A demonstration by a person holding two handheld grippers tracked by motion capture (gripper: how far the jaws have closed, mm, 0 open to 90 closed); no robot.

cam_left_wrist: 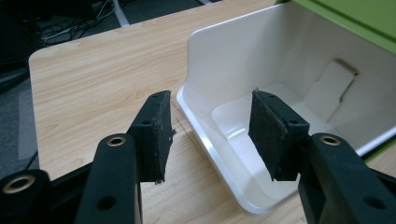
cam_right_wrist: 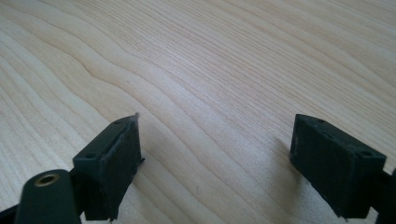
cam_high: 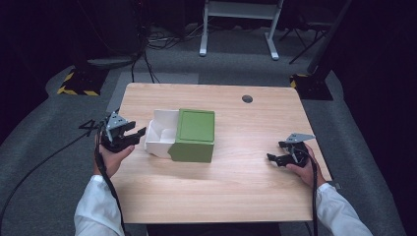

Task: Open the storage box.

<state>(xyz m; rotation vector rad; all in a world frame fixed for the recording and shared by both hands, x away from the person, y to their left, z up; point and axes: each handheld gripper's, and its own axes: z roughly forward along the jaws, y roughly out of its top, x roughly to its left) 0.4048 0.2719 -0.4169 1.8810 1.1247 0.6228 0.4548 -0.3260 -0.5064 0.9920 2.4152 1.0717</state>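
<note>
The box (cam_high: 183,135) lies on the surface (cam_high: 236,182) just ahead of the left claw (cam_high: 132,135), well apart from the right claw (cam_high: 273,159). It has two parts: a green sleeve (cam_high: 194,135) on the side away from the left claw, and a white tray (cam_left_wrist: 261,116) that sticks out of the sleeve toward that claw.

In the left claw's own view its jaws are spread and hold nothing. One pad (cam_left_wrist: 161,135) is outside the tray over bare wood, the other pad (cam_left_wrist: 271,135) is over the tray's hollow, and the rounded end wall runs up between them. Whether either pad touches the wall I cannot tell. The right claw is also spread wide and empty, low over plain wood with nothing between its jaws.

The box looks like thin glossy card, so I judge it light, with nothing visible in the exposed part of the tray. It would likely slide on the wood under a sideways push instead of staying put. The walls should flex and dent under a hard squeeze, and the glossy white face may slip against the pads. The best hold appears to be that end wall, pinched gently near its rim, close to a corner where the card is stiffer. If the tray is to slide, the right claw would probably need to steady the sleeve from its far side.
</note>
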